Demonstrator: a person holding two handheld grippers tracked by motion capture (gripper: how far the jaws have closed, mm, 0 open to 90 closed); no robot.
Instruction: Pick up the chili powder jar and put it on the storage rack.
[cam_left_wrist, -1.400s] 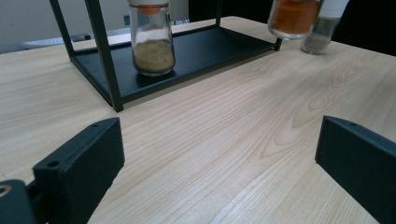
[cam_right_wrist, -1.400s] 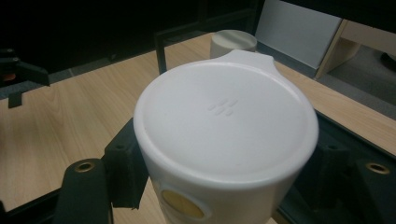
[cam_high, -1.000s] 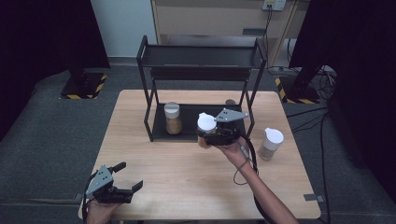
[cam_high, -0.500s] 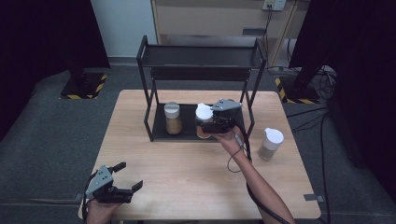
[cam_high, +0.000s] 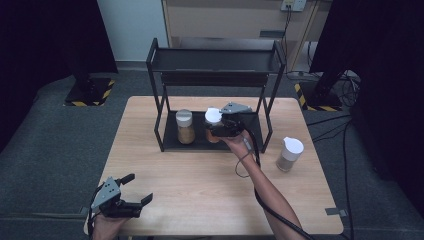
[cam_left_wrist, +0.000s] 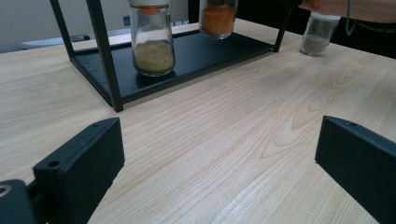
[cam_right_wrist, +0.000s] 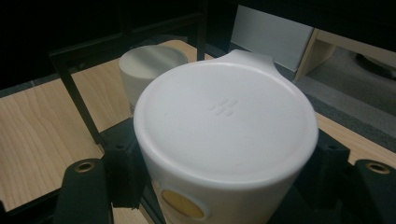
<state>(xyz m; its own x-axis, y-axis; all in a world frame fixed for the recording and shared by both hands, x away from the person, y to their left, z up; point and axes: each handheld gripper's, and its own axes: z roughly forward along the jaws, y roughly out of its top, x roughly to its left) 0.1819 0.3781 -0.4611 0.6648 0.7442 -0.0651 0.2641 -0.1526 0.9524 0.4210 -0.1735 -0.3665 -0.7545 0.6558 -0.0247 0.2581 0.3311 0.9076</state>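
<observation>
Since the earlier frame my right gripper (cam_high: 216, 131) has carried its jar (cam_high: 213, 125) from in front of the rack (cam_high: 159, 95) in over the rack's lower shelf; my left gripper (cam_high: 136, 189) has kept its place at the table's near left edge.

Table (cam_high: 200, 195): light wood, bare across the middle. The rack is a black two-level frame standing at the far side, centred.

Right gripper: jaws clamped on the jar just under its white lid (cam_right_wrist: 224, 126), one pad on each side of the neck as the right gripper view shows. The jar is upright, with orange powder inside, seen in the left gripper view (cam_left_wrist: 218, 17). It hangs over the right half of the lower shelf; I cannot tell whether its base touches the shelf yet.

Left gripper: jaws spread wide, nothing between them, only bare wood ahead in the left gripper view.

Tan jar (cam_high: 185, 127): on the lower shelf's left half, upright, close beside the held jar but apart from it.

Third jar (cam_high: 290, 154): white lid, pale contents, stands on the table outside the rack, to the right of its right leg.
</observation>
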